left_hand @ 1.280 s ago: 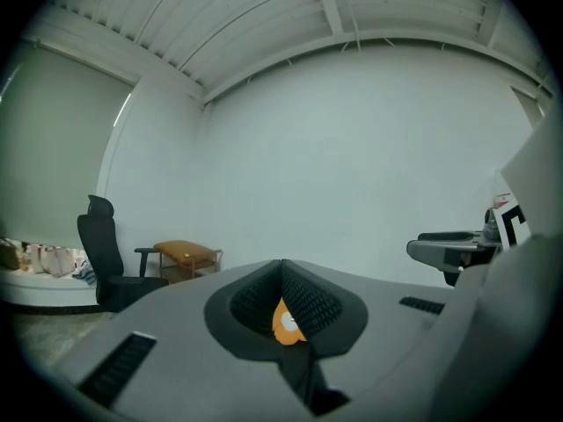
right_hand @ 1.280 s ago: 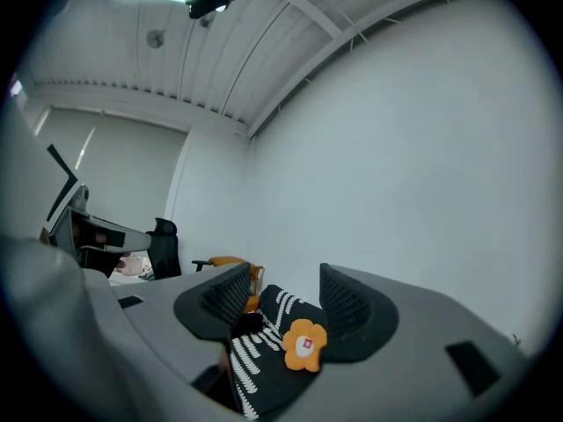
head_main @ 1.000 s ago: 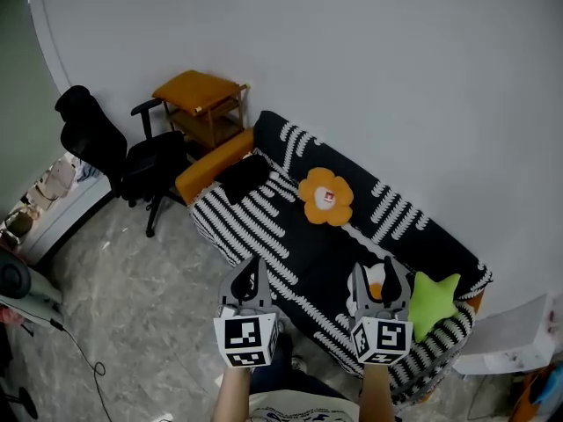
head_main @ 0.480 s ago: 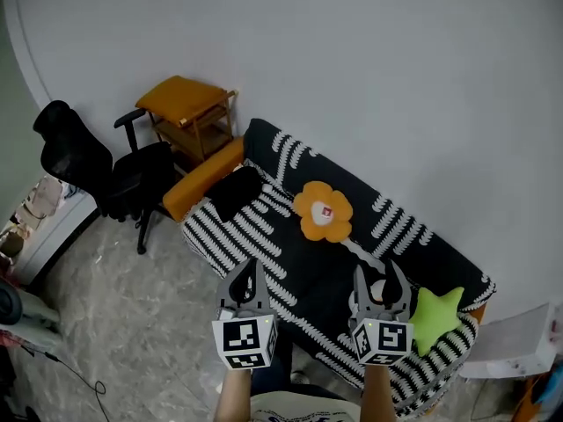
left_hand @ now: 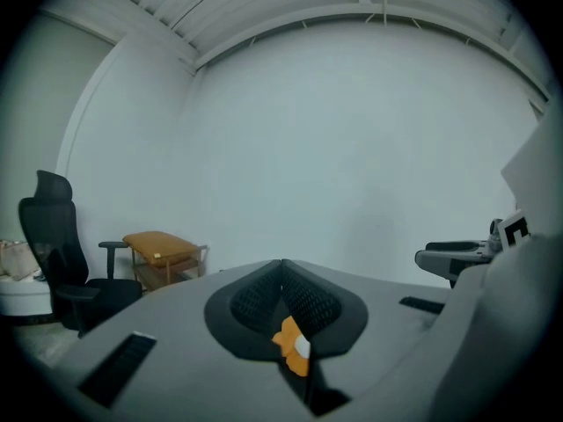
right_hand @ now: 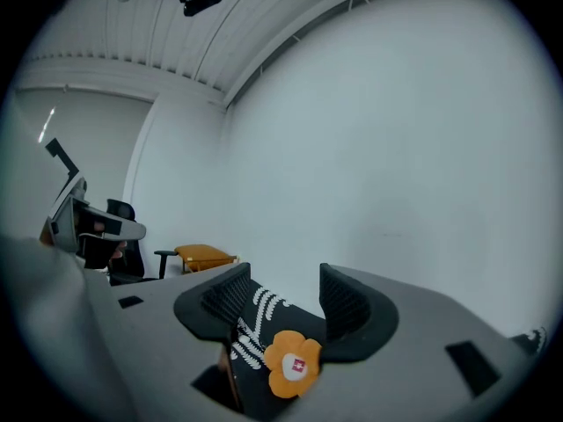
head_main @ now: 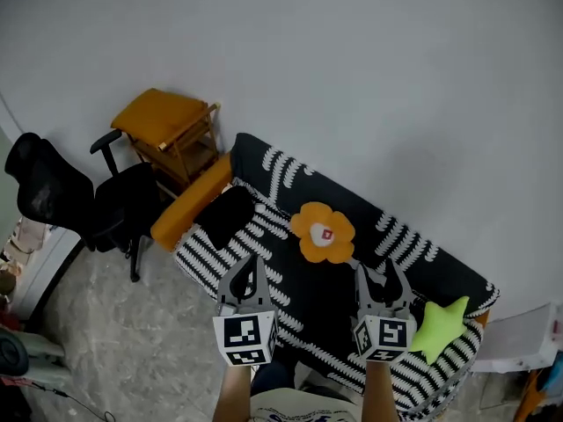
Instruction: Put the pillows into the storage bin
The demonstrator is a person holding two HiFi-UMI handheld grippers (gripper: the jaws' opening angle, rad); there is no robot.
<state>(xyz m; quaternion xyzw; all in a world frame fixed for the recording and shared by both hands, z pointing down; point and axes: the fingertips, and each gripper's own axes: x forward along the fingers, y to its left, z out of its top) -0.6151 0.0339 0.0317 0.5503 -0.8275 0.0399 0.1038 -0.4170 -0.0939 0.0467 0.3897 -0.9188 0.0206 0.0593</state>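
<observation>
An orange flower pillow (head_main: 323,232) lies on the seat of a black-and-white striped sofa (head_main: 264,244). A green star pillow (head_main: 440,323) rests at the sofa's right end and a black pillow (head_main: 224,214) at its left end. My left gripper (head_main: 250,266) hovers in front of the sofa, shut and empty; its tips (left_hand: 281,266) meet, and the flower pillow (left_hand: 293,348) shows far beyond them. My right gripper (head_main: 384,275) is open and holds nothing. Between its jaws (right_hand: 280,288) the flower pillow (right_hand: 293,365) shows, well ahead. No storage bin is in view.
An orange bolster (head_main: 189,202) forms the sofa's left arm. Behind it stands an orange-topped wooden side table (head_main: 167,121), with a black office chair (head_main: 62,200) to its left. A white sheet-like object (head_main: 515,337) sits past the sofa's right end. A plain wall runs behind.
Both grippers have advanced toward the sofa, which now sits lower and nearer in the head view. The chair and table have slid left. Neither gripper's jaws have changed.
</observation>
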